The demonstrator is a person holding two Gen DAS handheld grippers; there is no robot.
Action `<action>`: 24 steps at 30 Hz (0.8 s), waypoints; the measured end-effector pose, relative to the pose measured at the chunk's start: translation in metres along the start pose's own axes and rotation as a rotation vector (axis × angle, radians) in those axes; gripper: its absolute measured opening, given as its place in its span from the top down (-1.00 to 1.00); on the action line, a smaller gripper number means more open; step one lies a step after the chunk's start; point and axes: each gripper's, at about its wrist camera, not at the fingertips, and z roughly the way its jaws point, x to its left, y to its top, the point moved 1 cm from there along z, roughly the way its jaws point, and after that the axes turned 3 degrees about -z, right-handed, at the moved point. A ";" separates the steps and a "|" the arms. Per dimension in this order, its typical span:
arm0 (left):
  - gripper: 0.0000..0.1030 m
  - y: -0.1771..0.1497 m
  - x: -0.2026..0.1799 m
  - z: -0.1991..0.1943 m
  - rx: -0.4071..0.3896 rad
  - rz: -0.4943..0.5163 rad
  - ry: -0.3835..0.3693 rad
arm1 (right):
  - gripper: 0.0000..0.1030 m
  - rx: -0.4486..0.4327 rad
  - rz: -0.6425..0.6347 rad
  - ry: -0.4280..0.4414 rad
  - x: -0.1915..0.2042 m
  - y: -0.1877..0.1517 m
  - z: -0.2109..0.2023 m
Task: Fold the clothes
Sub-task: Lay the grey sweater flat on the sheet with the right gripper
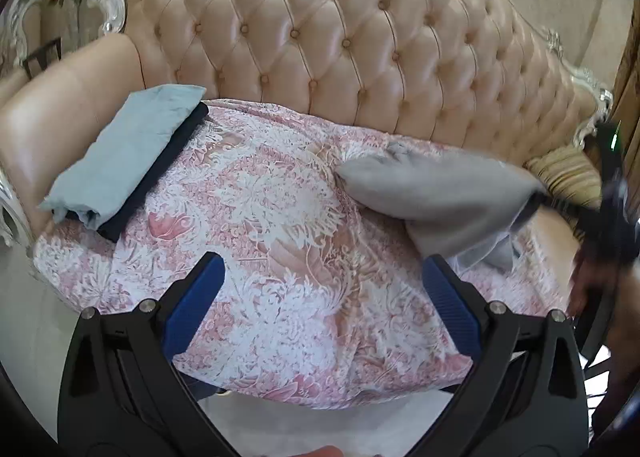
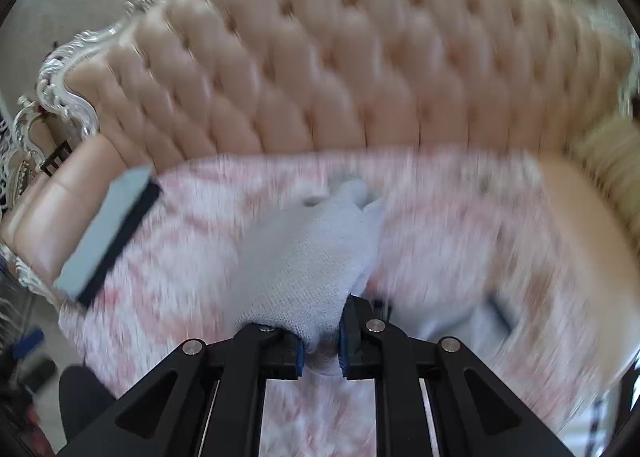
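Observation:
A grey knit garment [image 1: 436, 197] is stretched above the pink floral sheet [image 1: 280, 257] on the sofa seat, right of centre. My right gripper [image 2: 320, 341] is shut on one end of the grey garment [image 2: 312, 257], which trails away from it toward the backrest. The right gripper [image 1: 612, 193] appears as a blurred dark shape at the right edge of the left wrist view. My left gripper [image 1: 322, 269] hangs open over the front of the sheet, nothing between its blue pads [image 1: 196, 297]. The right wrist view is motion-blurred.
A folded light-blue cloth [image 1: 124, 149] lies on a folded navy one [image 1: 160, 173] at the seat's left end. The tufted beige backrest [image 1: 340, 37] stands behind. A striped cushion [image 1: 568, 173] sits at the right end. Pale floor [image 1: 280, 429] lies below the front edge.

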 end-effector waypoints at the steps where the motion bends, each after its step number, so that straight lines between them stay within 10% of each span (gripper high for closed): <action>1: -0.93 -0.001 -0.004 0.001 0.005 0.013 0.012 | 0.72 0.029 0.016 0.000 -0.002 -0.017 0.008; 24: -0.93 -0.015 -0.103 0.064 0.123 0.189 0.144 | 0.41 0.072 0.003 -0.039 -0.022 -0.078 0.023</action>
